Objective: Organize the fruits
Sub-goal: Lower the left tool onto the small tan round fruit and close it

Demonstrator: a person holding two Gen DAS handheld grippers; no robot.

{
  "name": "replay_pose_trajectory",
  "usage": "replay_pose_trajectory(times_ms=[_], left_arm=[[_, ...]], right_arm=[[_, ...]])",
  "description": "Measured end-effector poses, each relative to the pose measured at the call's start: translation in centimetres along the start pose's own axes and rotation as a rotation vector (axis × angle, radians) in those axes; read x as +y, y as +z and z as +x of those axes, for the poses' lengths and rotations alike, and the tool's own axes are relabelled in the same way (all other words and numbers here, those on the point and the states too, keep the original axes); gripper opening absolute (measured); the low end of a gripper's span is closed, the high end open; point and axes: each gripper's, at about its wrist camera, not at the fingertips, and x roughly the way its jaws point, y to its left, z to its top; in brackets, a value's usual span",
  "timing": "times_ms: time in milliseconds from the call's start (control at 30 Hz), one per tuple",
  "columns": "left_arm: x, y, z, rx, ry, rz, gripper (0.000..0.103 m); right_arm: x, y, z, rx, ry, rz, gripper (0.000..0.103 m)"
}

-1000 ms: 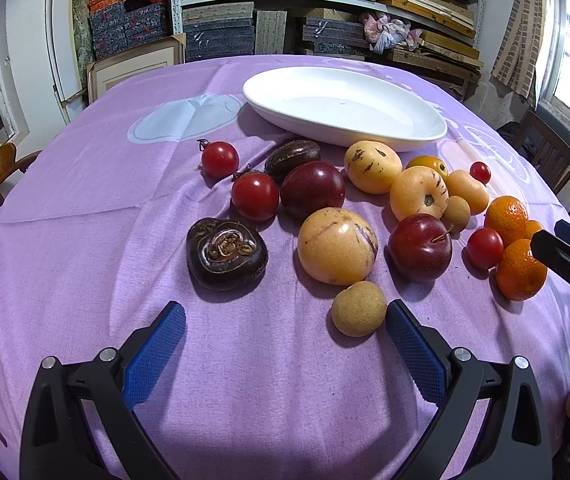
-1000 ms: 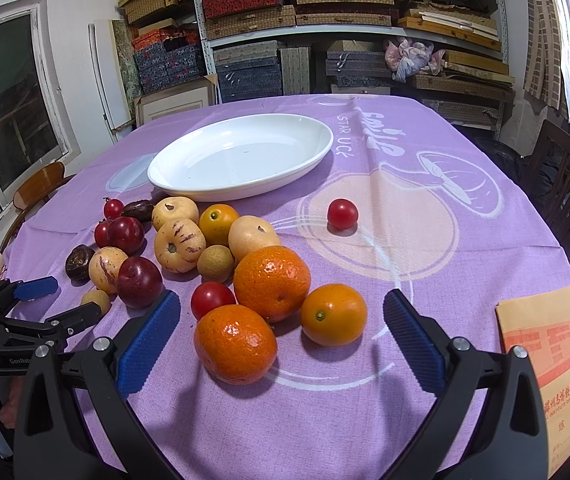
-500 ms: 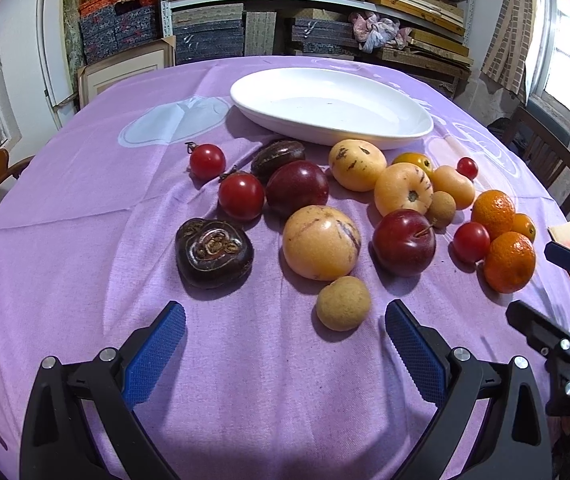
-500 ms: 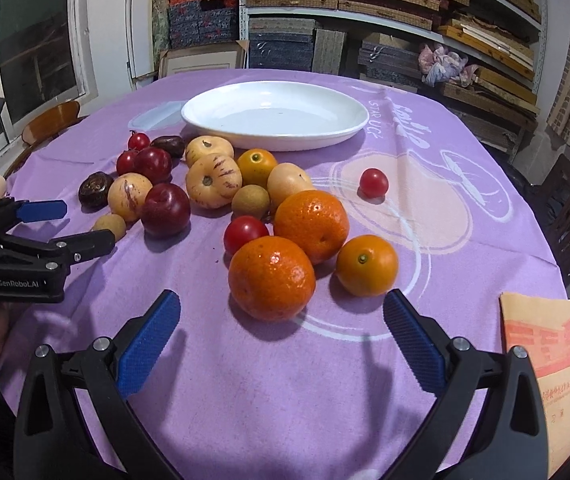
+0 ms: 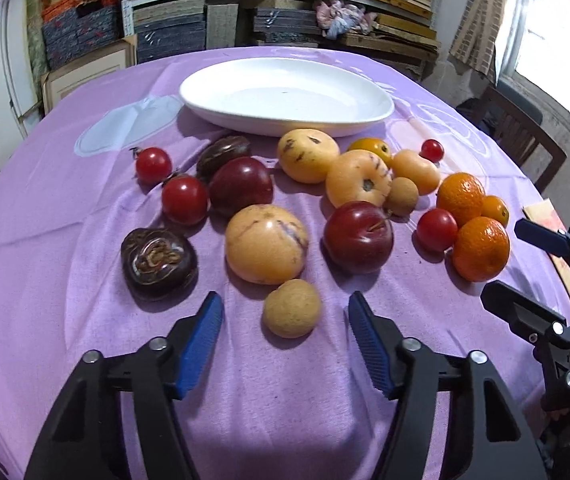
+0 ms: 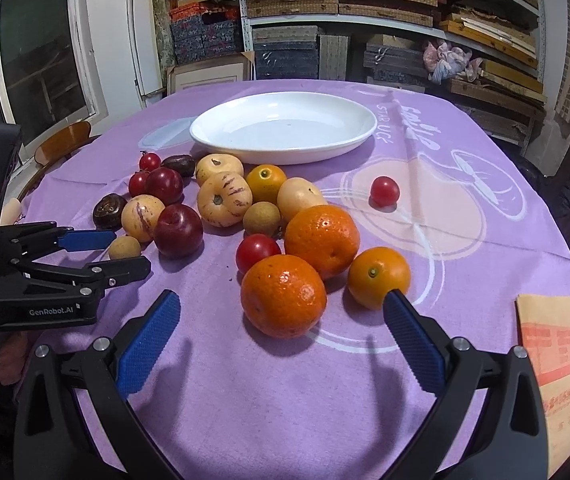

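Between the parted, empty fingers (image 5: pixel 205 340) of the left gripper (image 5: pixel 285 332) a small round tan fruit (image 5: pixel 291 308) is framed, resting on the purple-clothed counter (image 5: pixel 45 280). The right gripper (image 6: pixel 281 340), spread wide and empty, is faced by a large orange mandarin (image 6: pixel 283 295); the white oval plate (image 6: pixel 285 130) lies beyond.

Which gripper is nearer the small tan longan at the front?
Left. The left gripper has the longan between its open fingers; the right gripper sits off by the near orange.
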Motion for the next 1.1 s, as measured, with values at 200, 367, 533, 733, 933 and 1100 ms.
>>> replay_pose_trajectory(times_ms=[200,367,533,733,933,1100], left_arm=[[0.4,0.7,-0.7,-0.008,-0.042,0.004,0.044],[-0.4,0.8,-1.8,-0.025,-0.053,0.048,0.040],[-0.7,0.5,-1.2,-0.012,-0.022,0.059,0.040],[-0.4,0.0,-1.2,0.007,-0.023,0.040,0.040],[-0.3,0.0,-0.3,0.005,-0.021,0.014,0.035],[0.4,-0.2,-0.6,-0.006,-0.043,-0.016,0.026]], right_arm=[[-0.6,-0.1,-0.2,-0.010,0.028,0.033,0.099],[-1.1,-0.2,-0.5,-0.022,0.049,0.057,0.099],[-1.3,-0.3,-0.6,-0.032,0.061,0.067,0.099],[-1.3,-0.3,-0.7,-0.032,0.066,0.068,0.099],[-1.0,-0.4,-0.6,-0.025,0.059,0.052,0.099],[-0.9,-0.3,-0.5,-0.018,0.060,0.046,0.099]])
